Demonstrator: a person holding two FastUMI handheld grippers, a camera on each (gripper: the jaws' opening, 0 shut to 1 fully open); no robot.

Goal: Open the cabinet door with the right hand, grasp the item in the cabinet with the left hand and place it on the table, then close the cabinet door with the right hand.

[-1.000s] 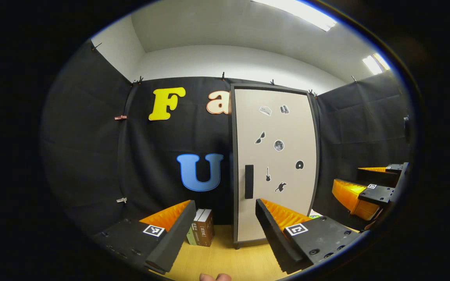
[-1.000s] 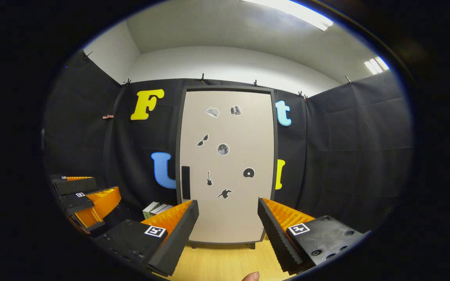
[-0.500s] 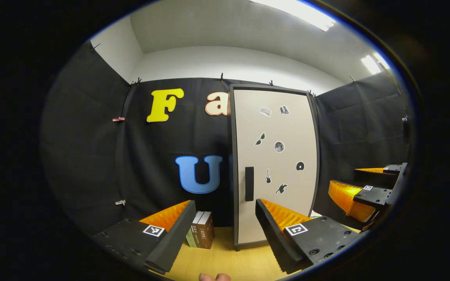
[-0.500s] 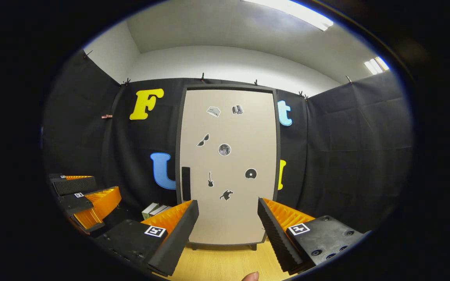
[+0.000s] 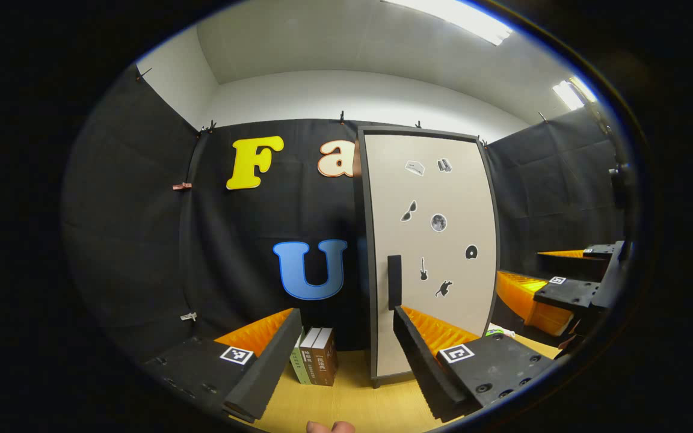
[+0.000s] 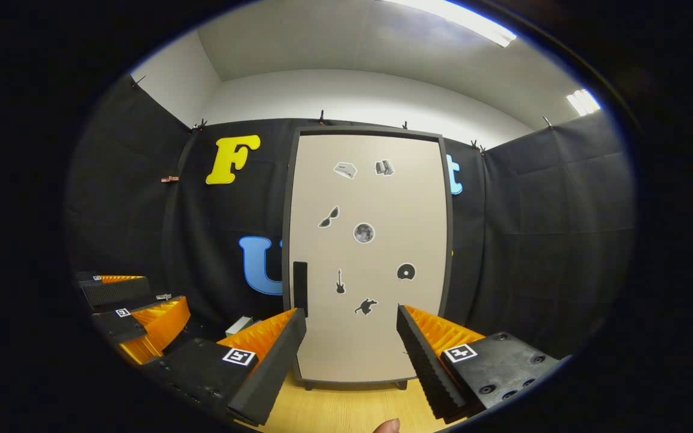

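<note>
A tall cabinet with a beige door (image 6: 370,198) stands shut on the wooden table (image 6: 346,409); small stickers dot the door. Its dark vertical handle (image 6: 300,288) sits near the door's left edge. In the right gripper view my right gripper (image 6: 351,337) is open and empty, facing the door's lower half a short way off. In the left gripper view my left gripper (image 5: 346,340) is open and empty, left of the cabinet door (image 5: 437,198), with the handle (image 5: 394,281) just above its right finger. The cabinet's inside is hidden.
A few upright books (image 5: 316,364) stand on the table (image 5: 352,403) left of the cabinet. The right gripper (image 5: 554,288) shows at the right edge of the left gripper view; the left gripper (image 6: 136,313) shows low at the left of the right gripper view.
Both grippers have drifted closer to the cabinet, which looks slightly larger and shifted right in both views. Both stay open.
</note>
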